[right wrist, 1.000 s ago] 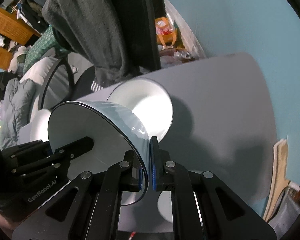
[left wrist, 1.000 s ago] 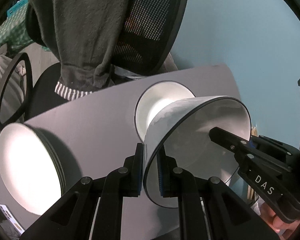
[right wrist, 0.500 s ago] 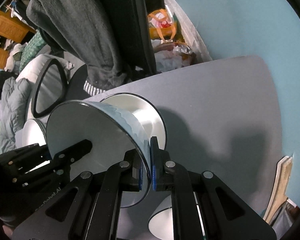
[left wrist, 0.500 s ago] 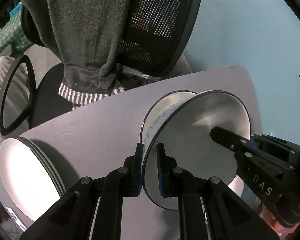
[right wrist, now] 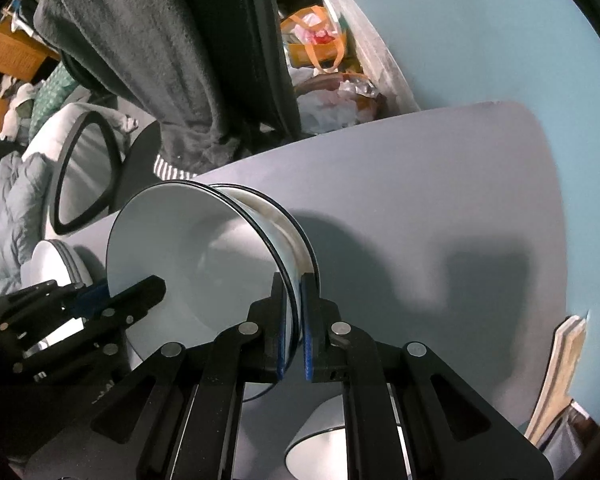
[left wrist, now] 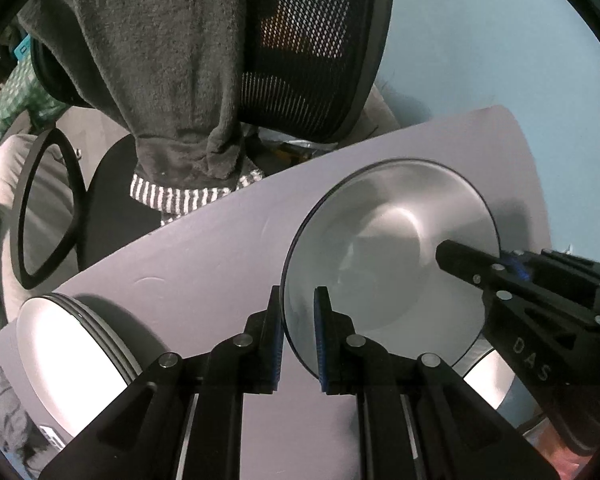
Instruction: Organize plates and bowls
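A pale blue wall backs a grey table, and behind the table stands a black mesh office chair with a dark grey towel draped over its back.

In the left wrist view, a stack of white plates sits at the table's left end. Toward the right, the left gripper pinches the near rim of a white bowl with a dark edge, one blue pad inside the rim and one outside. Across the bowl, the right gripper clamps the opposite rim.

In the right wrist view, the left gripper shows at the far left, biting the bowl. The bowl sits inside a second bowl of the same kind, whose rim shows just behind it on the table. The right gripper grips the near rim, pads pressed close on it. Another white dish peeks out at the bottom edge. Farther right, the tabletop is bare and shadowed, and flat cardboard leans by the wall.
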